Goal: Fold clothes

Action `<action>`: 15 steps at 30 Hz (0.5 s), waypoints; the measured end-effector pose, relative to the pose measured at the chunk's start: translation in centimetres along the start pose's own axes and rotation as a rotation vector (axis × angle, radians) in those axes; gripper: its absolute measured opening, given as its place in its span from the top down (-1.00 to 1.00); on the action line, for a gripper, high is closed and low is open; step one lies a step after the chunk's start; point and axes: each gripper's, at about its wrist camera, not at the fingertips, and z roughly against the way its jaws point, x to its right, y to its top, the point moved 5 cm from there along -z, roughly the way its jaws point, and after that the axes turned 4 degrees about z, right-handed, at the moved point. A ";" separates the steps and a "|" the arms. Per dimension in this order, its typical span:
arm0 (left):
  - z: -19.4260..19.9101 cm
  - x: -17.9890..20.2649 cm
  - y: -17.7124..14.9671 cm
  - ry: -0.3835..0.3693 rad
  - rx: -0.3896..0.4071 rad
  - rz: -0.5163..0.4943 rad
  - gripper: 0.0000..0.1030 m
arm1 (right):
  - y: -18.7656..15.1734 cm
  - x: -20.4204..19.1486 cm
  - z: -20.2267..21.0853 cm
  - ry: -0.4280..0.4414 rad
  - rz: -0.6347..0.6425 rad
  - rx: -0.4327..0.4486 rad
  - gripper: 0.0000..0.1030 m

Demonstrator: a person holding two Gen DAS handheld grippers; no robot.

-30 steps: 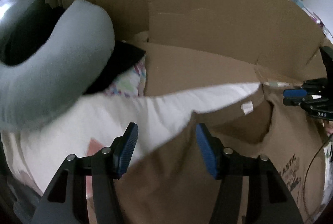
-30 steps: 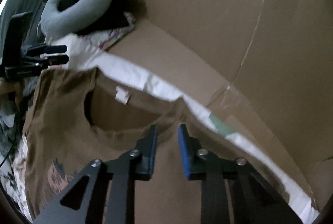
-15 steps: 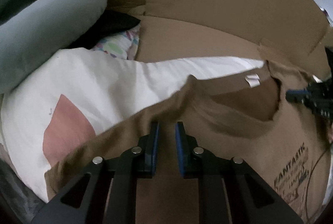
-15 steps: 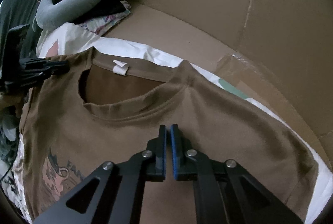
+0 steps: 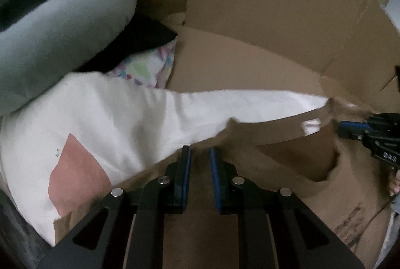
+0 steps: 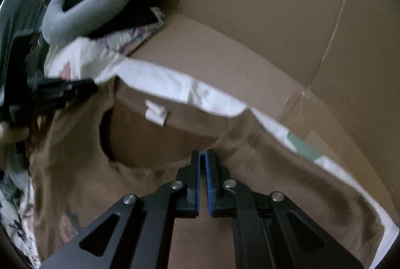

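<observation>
Left hand-held gripper (image 5: 200, 152): black, with blue pads, at 6 o'clock in the left wrist view; jaws nearly closed, pinching the shoulder of the brown short-sleeved T-shirt (image 5: 287, 184).
Right hand-held gripper (image 6: 202, 156): jaws almost together, clamped on the shirt's other shoulder, just beside the collar.
Brown T-shirt: held up by both shoulders, neck opening sagging between them; white neck label (image 6: 156, 115) at 12 o'clock of the opening. It hangs in front of a white cloth with a pink patch (image 5: 120, 124).
Surroundings: tall brown cardboard sheets (image 6: 262, 19) fill the background. A grey curved neck pillow (image 5: 62, 41) sits at 10 o'clock, over a black item (image 5: 142, 36) and a pastel-patterned fabric (image 5: 147, 66).
</observation>
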 end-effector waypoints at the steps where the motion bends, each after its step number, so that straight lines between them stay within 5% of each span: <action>1: 0.4 0.3 0.1 -0.006 0.012 0.002 0.70 | 0.4 0.1 0.6 0.011 -0.004 0.003 0.92; 9: 3.4 3.7 -0.5 -0.046 0.034 -0.001 0.70 | 1.3 1.3 7.8 -0.028 0.061 0.027 0.80; 15: 4.7 6.8 -2.1 -0.055 0.011 0.001 0.69 | -2.4 4.7 12.7 -0.129 0.067 -0.012 0.71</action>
